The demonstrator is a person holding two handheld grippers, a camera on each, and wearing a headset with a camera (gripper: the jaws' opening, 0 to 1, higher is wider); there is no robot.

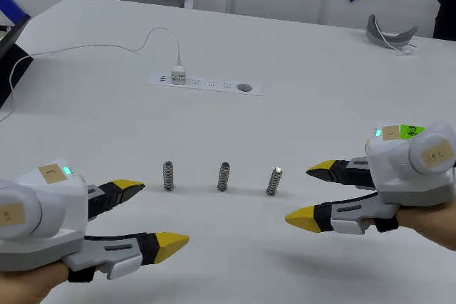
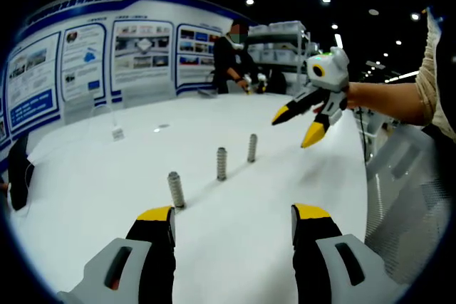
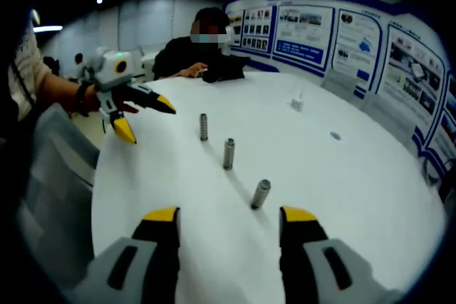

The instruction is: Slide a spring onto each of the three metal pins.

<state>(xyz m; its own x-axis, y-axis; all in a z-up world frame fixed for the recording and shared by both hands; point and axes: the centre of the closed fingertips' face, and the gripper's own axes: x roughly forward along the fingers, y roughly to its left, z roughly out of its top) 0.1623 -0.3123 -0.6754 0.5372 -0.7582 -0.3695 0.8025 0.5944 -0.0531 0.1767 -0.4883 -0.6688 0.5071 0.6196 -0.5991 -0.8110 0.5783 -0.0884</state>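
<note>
Three upright metal pins stand in a row on the white table, each with a spring around it: the left one (image 1: 168, 175), the middle one (image 1: 224, 176) and the right one (image 1: 274, 181), which leans slightly. My left gripper (image 1: 152, 213) is open at the lower left, just left of the row, holding nothing. My right gripper (image 1: 315, 193) is open at the right, close to the right pin, also holding nothing. In the left gripper view the nearest sprung pin (image 2: 175, 189) stands just ahead of my left gripper (image 2: 234, 218). In the right gripper view the nearest pin (image 3: 261, 194) stands ahead of my right gripper (image 3: 221, 218).
A white power strip (image 1: 205, 83) with a plugged charger and cable lies farther back on the table. A grey headset-like object (image 1: 389, 33) rests at the far right. A person (image 3: 203, 51) sits at the table's far end.
</note>
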